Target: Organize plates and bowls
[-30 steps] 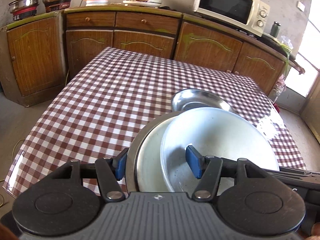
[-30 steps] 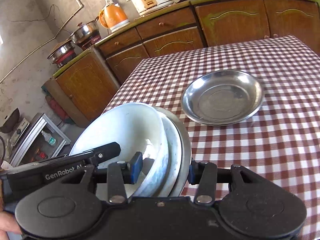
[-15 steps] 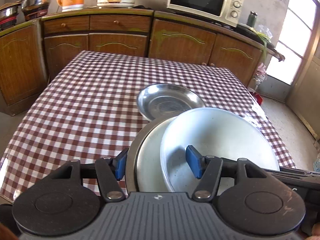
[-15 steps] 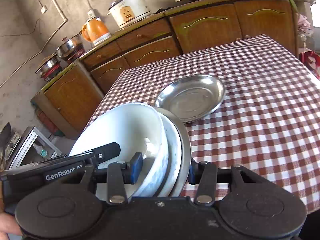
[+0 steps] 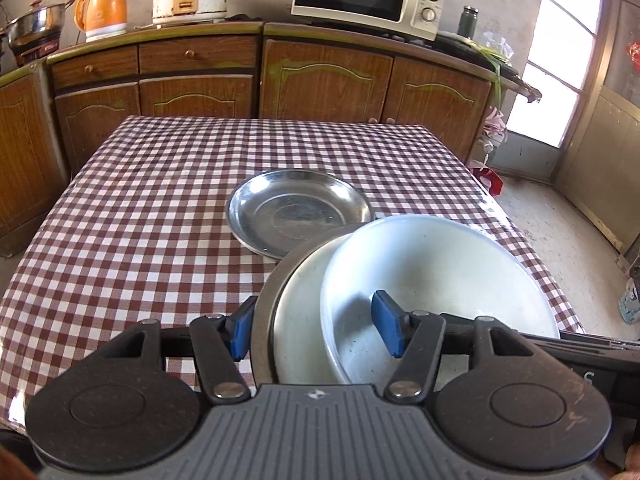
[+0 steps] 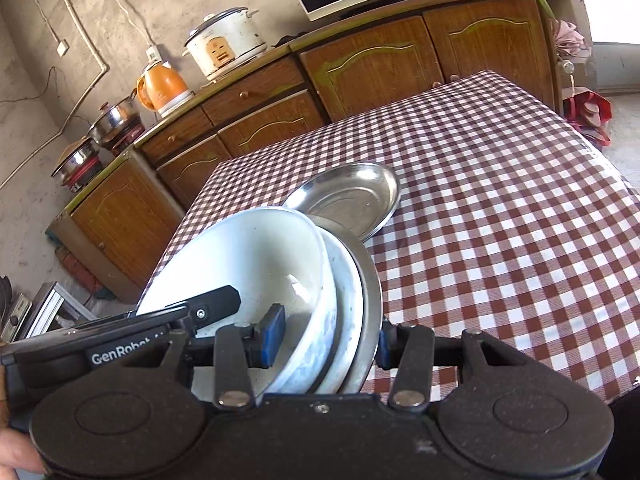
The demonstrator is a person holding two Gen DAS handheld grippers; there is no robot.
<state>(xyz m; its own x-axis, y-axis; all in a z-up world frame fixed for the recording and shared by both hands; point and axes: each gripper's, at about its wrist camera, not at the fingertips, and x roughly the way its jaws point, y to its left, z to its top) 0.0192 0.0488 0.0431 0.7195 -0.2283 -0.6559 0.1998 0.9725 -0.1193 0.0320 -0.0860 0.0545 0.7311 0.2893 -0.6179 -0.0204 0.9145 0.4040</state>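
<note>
Currently, both tools carry one nested stack above the near edge of the tabletop point(image 5: 120, 208). The left tool point(image 5: 316, 330) is clamped across the stack's rim, as is the right tool point(image 6: 326, 338). The stack, a white bowl point(image 5: 440, 272) in a white plate point(image 5: 296, 320) in a steel plate point(image 5: 262, 312), tilts, openings facing between the tools. Round items: no long axis. Beyond, near the tabletop centre, an empty steel dish point(image 5: 296, 212) sits upright. Judged step: transport. Next: level the stack, lower it, release together.
</note>
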